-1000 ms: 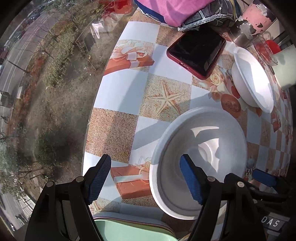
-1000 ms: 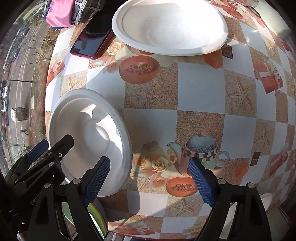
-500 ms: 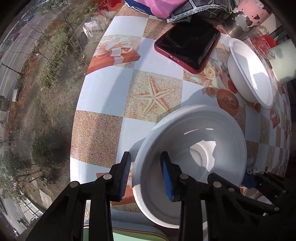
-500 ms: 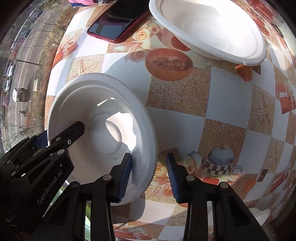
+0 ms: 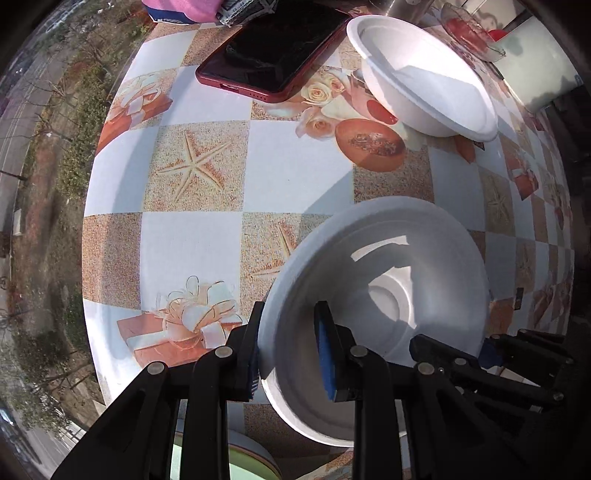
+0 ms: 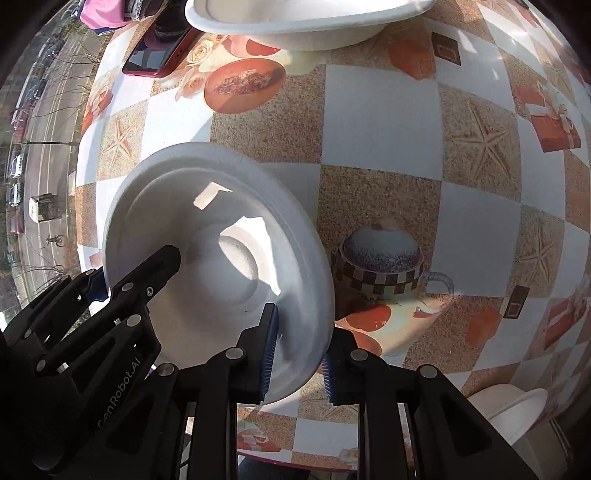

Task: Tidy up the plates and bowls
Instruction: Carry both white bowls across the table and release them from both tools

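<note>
In the left wrist view, the left tongs (image 5: 288,347) are pinched tight on the near left rim of a white bowl (image 5: 373,317). One blue pad is outside the rim and the other is inside. The bowl sits low in the picture, over the tabletop (image 5: 295,170), which has a cloth with squares, starfish and gift boxes on it. On the far side of the bowl, the right tongs (image 5: 487,350) grip its other rim. A second white bowl (image 5: 424,99) stands farther back on the tabletop, well apart from the first. Just beside it lies a red phone (image 5: 273,55) with a dark screen. A pink cloth (image 5: 177,9) shows at the top edge.

In the right wrist view, the right tongs (image 6: 299,350) are pinched on the near right rim of the same white bowl (image 6: 218,251), one pad inside and one outside. The left tongs (image 6: 99,284) hold the rim on the bowl's left side. The second white bowl (image 6: 306,26) is at the top, with the red phone (image 6: 159,55) just to its left. A printed teapot (image 6: 384,262) on the cloth shows just right of the held bowl. Another white dish (image 6: 513,410) peeks in at the bottom right.
</note>
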A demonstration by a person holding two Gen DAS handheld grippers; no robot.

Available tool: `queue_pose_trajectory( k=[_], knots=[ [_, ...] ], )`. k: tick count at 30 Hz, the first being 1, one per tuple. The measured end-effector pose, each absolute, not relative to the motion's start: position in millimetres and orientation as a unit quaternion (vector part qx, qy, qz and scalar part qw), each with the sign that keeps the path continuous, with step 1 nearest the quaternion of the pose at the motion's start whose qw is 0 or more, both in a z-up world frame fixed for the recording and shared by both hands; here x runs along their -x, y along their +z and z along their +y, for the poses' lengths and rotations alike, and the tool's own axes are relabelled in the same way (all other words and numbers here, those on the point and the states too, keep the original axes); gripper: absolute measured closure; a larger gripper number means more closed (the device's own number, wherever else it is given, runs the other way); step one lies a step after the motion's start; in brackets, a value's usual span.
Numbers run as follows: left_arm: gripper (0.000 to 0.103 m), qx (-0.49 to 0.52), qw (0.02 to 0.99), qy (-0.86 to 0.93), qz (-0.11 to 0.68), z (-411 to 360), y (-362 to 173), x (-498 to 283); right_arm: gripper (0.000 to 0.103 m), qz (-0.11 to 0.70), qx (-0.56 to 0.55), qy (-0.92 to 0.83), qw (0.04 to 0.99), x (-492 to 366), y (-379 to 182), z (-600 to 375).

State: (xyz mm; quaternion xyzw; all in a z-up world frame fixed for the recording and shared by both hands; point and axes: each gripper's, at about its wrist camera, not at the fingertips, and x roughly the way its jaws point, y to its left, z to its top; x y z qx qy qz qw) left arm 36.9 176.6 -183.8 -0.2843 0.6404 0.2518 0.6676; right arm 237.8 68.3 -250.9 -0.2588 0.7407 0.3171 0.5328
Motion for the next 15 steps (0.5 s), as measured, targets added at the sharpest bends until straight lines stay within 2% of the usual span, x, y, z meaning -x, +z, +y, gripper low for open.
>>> queue_pose_trajectory(
  k=[8, 15],
  knots=[
    [0.075, 0.237, 0.68, 0.194, 0.666, 119, -184, -70, 0.08, 0.762, 0.226, 0.269, 0.544, -269, -259, 4],
    [0.075, 0.24, 0.679, 0.193, 0.667, 105, -179, -69, 0.08, 0.757, 0.231, 0.273, 0.547, -265, -256, -8]
  ],
)
